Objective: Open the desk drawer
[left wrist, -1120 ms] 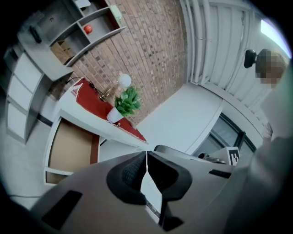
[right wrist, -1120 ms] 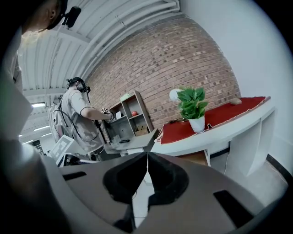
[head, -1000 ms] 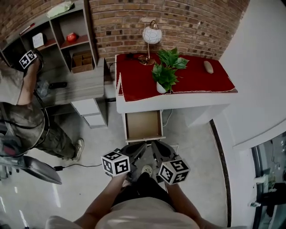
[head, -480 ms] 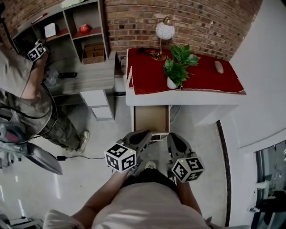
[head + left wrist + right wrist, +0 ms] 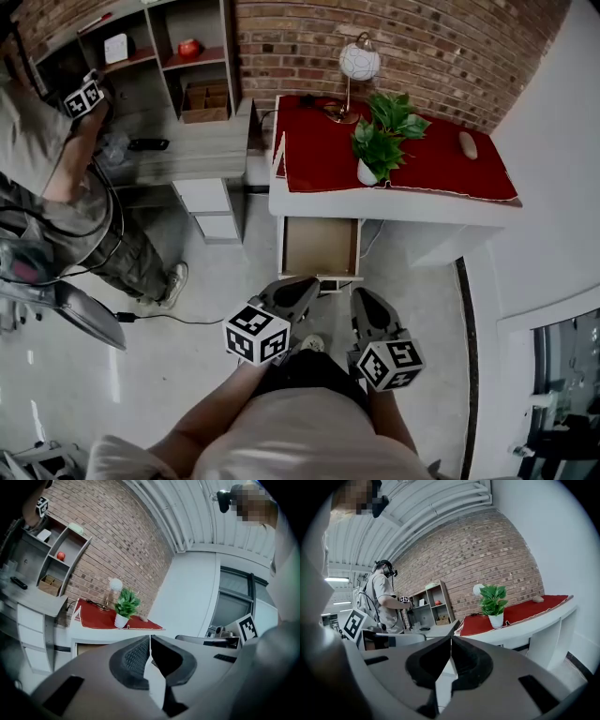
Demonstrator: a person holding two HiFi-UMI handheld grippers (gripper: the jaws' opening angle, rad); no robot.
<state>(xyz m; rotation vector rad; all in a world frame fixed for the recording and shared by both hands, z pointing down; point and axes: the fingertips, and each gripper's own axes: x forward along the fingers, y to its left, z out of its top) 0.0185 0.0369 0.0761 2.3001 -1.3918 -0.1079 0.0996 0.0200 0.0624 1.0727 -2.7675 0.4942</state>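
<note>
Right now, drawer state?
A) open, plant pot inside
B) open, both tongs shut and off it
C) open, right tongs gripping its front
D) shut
B: the drawer sticks out from under the desk with only its bare bottom showing. The left tongs and right tongs are both shut on nothing, and each gripper view shows the desk well ahead of them.

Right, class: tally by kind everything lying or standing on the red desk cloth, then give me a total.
Lamp: 1
Potted plant: 1
Beige oblong object: 1
Dark cord by the lamp's base: 1
Total: 4
</note>
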